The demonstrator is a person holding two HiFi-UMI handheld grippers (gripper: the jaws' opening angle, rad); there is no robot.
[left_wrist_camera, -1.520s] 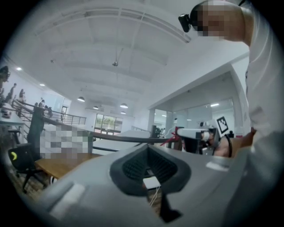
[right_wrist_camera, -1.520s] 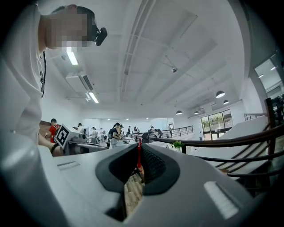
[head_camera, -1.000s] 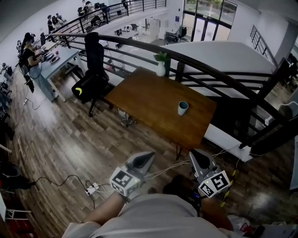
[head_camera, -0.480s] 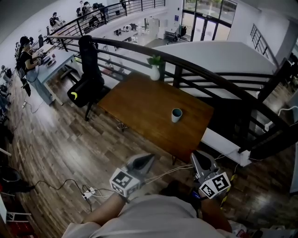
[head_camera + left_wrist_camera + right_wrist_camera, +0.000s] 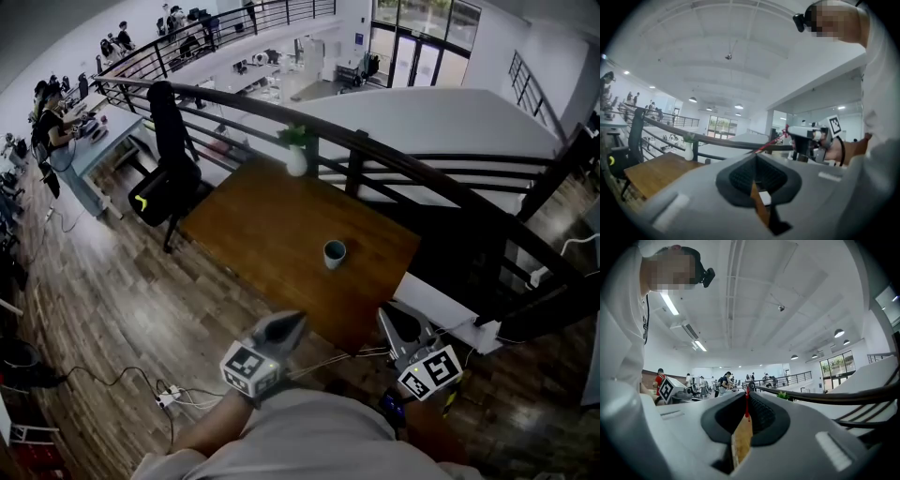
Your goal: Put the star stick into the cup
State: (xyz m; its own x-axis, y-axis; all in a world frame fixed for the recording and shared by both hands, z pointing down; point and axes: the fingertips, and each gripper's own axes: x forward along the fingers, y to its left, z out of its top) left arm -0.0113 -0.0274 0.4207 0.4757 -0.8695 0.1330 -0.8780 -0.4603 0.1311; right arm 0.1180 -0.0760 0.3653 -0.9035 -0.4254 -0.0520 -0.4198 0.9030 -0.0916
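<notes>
A teal cup (image 5: 335, 253) stands upright near the middle of a brown wooden table (image 5: 262, 234), far ahead of both grippers. My right gripper (image 5: 384, 311) is held close to my body, before the table's near edge. In the right gripper view its jaws (image 5: 746, 397) are shut on a thin red star stick (image 5: 746, 405). The left gripper view shows that stick (image 5: 769, 142) slanting out of the right gripper (image 5: 806, 135). My left gripper (image 5: 292, 317) hangs beside it, jaws (image 5: 757, 155) shut with nothing in them.
A white vase with a plant (image 5: 297, 156) stands at the table's far edge by a curved black railing (image 5: 394, 150). A black office chair (image 5: 161, 178) sits left of the table. Cables and a power strip (image 5: 169, 397) lie on the wood floor.
The table and cup have slid down and left in the head view and lie nearer. Both grippers stay close to my body, unchanged.
</notes>
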